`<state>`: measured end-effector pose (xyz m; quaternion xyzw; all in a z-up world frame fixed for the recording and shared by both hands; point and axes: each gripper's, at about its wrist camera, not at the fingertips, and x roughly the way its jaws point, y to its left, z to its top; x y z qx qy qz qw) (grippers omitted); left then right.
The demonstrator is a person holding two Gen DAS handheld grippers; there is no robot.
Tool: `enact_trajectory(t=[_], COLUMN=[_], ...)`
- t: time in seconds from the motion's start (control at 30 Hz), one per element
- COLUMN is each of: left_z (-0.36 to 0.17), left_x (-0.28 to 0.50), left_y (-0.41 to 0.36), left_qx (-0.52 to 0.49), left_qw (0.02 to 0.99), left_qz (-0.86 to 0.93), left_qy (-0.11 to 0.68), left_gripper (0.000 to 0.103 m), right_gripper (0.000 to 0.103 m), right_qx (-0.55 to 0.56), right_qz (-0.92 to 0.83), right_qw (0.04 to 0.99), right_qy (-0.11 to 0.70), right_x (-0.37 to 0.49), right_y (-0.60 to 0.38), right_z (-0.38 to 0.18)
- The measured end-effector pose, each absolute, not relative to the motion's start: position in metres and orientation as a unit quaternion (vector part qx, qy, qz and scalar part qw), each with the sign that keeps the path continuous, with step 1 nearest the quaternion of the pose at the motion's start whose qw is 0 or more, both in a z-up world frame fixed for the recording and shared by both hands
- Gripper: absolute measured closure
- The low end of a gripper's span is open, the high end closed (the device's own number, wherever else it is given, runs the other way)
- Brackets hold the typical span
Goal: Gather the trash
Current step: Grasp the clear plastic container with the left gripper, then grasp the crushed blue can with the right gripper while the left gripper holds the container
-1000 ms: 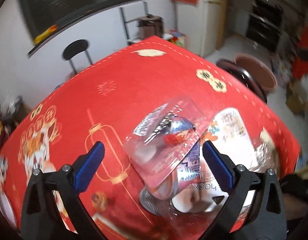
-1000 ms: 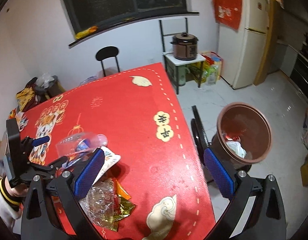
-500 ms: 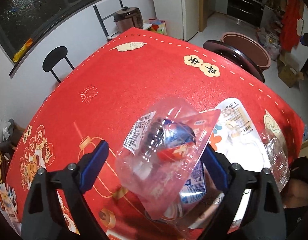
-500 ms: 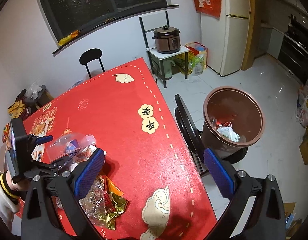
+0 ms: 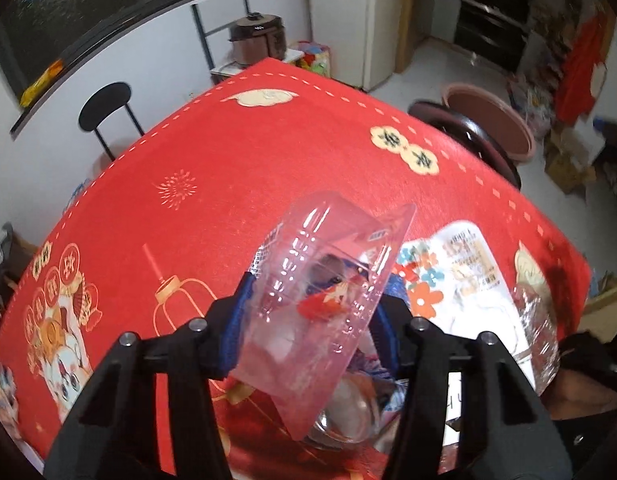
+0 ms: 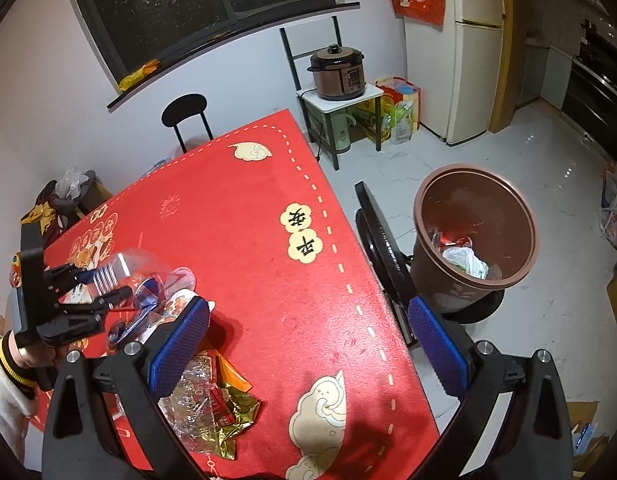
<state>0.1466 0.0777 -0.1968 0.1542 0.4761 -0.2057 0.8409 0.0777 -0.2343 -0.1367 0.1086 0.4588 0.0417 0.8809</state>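
Observation:
My left gripper [image 5: 312, 320] is shut on a clear plastic clamshell box [image 5: 320, 292] with a red and blue wrapper inside, held just above the red tablecloth [image 5: 228, 168]. It also shows at the left of the right wrist view [image 6: 104, 286], with the clear box [image 6: 148, 270] in its fingers. More trash lies under and beside it: a white printed bag [image 5: 460, 276], crumpled clear film [image 5: 536, 328], and gold and red wrappers [image 6: 216, 408]. My right gripper [image 6: 308, 340] is open and empty above the table's near right edge. The brown trash bin [image 6: 474, 232] stands on the floor to the right.
A black chair [image 6: 382, 248] stands between the table edge and the bin. A black stool [image 6: 184, 116] is at the table's far side. A rice cooker [image 6: 340, 72] on a small stand and a white fridge [image 6: 472, 48] are along the back wall.
My left gripper has closed from wide open onto the clear clamshell box. The right gripper has stayed open, shifting a little over the table edge.

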Motion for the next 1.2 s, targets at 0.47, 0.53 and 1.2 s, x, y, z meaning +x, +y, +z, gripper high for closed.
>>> enact_trajectory(t=[0.47, 0.53, 1.2], left_z=[-0.164, -0.161, -0.159], left_x=[0.115, 0.104, 0.034], left_y=[0.172, 0.186, 0.266], left_qx=[-0.039, -0.059, -0.169], left_qw=[0.901, 0.906, 0.915], left_qz=[-0.116, -0.101, -0.013], left_qy=[0.417, 0.408, 0.365], left_gripper=[0.049, 0.049, 0.049], right_gripper=[0.005, 0.005, 0.029], right_qx=[0.062, 0.043, 0.007], right_qz=[0.172, 0.2, 0.283], right_qw=[0.852, 0.844, 0.74], right_qy=[0.49, 0.495, 0.61], right_x=[0.123, 0.132, 0.195], right_y=[-0.153, -0.132, -0.004], right_z=[-0.15, -0.154, -0.229])
